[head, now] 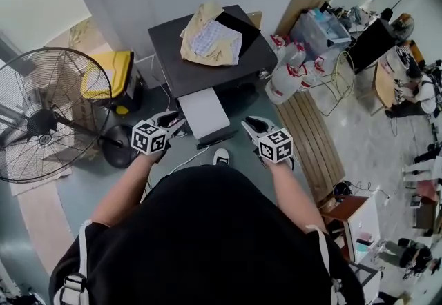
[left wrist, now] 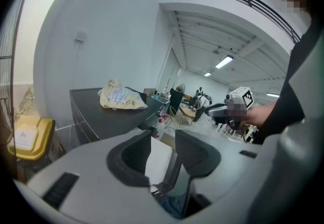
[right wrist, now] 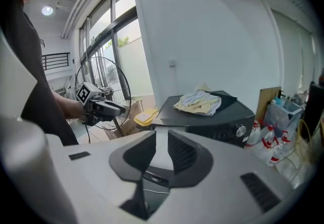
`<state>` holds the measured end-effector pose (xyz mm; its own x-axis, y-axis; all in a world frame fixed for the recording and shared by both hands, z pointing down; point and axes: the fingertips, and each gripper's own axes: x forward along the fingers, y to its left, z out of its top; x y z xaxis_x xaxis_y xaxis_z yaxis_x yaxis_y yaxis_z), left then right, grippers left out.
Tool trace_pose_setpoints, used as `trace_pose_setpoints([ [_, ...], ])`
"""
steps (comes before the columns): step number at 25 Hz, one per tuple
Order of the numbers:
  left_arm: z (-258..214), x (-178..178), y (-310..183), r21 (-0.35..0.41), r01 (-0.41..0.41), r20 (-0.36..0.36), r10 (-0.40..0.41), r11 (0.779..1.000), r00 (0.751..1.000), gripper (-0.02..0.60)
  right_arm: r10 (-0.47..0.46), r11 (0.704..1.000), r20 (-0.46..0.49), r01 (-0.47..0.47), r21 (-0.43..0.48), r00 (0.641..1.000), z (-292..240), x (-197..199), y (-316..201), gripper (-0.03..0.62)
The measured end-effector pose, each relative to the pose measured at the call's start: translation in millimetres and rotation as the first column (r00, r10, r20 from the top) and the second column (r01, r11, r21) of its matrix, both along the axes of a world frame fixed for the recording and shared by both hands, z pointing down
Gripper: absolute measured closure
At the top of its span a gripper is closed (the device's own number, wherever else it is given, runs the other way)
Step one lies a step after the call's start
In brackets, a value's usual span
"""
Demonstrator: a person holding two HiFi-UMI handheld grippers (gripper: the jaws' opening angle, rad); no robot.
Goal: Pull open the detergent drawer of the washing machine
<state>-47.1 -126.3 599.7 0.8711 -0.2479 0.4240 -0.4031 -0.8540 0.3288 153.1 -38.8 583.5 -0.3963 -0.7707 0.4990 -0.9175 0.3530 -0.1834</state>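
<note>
White drawer (head: 204,114) is sticking out from the washing machine (head: 178,65), ahead between both tools. Left tool (head: 171,122) and right tool (head: 253,125) are hovering part-open, gripping nothing, probably because the pull looks done.

A dark grey washing machine (head: 193,65) is seen, its drawer (head: 204,112) white, topped by pale yellow cloth (head: 207,45) (partly blue-checked)

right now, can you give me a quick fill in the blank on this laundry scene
1. The cloth pile lies on ___ of the washing machine.
2. The fan stands on the person's ___ side.
3. The left gripper and right gripper are both ___, holding nothing.
Missing words: top; left; open.
</note>
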Motion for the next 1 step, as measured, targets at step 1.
trace_pose_setpoints([
  [1,-0.4,-3.2,0.2,0.002,0.004,-0.002,-0.004,1.000,1.000,0.426,0.004,1.000,0.002,-0.004,0.003,1.000,-0.7,-1.0,1.2,0.523],
])
